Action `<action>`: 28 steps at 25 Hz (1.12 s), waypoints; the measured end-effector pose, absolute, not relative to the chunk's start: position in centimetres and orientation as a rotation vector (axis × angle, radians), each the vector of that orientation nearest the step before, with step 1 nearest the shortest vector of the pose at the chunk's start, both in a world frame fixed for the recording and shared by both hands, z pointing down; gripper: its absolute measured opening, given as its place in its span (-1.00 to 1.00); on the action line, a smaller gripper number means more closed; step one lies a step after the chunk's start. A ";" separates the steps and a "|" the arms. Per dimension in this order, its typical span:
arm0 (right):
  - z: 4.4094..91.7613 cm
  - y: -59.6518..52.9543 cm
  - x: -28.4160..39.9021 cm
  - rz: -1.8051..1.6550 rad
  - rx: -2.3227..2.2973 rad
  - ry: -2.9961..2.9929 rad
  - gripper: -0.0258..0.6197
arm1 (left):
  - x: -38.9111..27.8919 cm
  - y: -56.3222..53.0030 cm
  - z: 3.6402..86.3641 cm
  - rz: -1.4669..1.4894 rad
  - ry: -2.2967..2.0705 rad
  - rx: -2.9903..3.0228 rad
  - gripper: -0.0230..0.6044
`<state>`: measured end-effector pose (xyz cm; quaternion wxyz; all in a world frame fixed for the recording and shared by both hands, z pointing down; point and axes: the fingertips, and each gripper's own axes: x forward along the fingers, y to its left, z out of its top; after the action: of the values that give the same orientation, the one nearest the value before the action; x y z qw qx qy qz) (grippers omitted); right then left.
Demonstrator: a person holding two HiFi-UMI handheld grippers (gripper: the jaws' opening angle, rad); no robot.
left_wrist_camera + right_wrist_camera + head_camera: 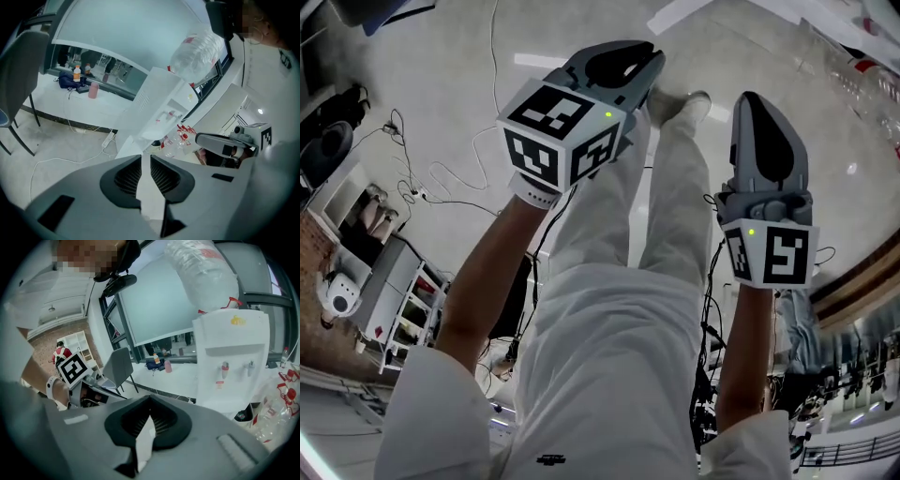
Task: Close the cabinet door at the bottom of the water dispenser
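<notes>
Topping water dispenser (pixel 232 362), clear bottle (pixel 201 273)

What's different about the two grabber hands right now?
The left gripper has its jaws slightly apart, with a thin gap; the right gripper has its jaws touching at the tips. In the head view the left gripper slants across the picture, while the right gripper points straight up it. Both are grey and hold nothing.
</notes>
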<state>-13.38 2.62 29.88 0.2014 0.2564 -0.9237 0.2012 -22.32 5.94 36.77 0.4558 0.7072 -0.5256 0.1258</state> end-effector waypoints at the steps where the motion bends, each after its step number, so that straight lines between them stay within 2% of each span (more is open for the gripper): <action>1: 30.4 2.8 -13.3 0.563 0.722 -2.570 -0.89 | -22.2 6.0 37.6 0.325 -1.280 1.742 -0.77; 10: 32.9 2.4 -14.0 0.597 0.806 -2.522 -0.89 | -22.3 5.1 42.5 0.388 -1.228 1.741 -0.56; 28: 36.6 2.5 -13.3 0.589 0.794 -2.479 -0.89 | -22.6 5.0 52.5 0.586 -1.183 1.720 -0.46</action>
<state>-13.27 2.51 36.58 0.2341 0.2893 -0.9030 0.2145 -22.60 5.00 52.45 0.4676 0.7013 -0.4821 0.2390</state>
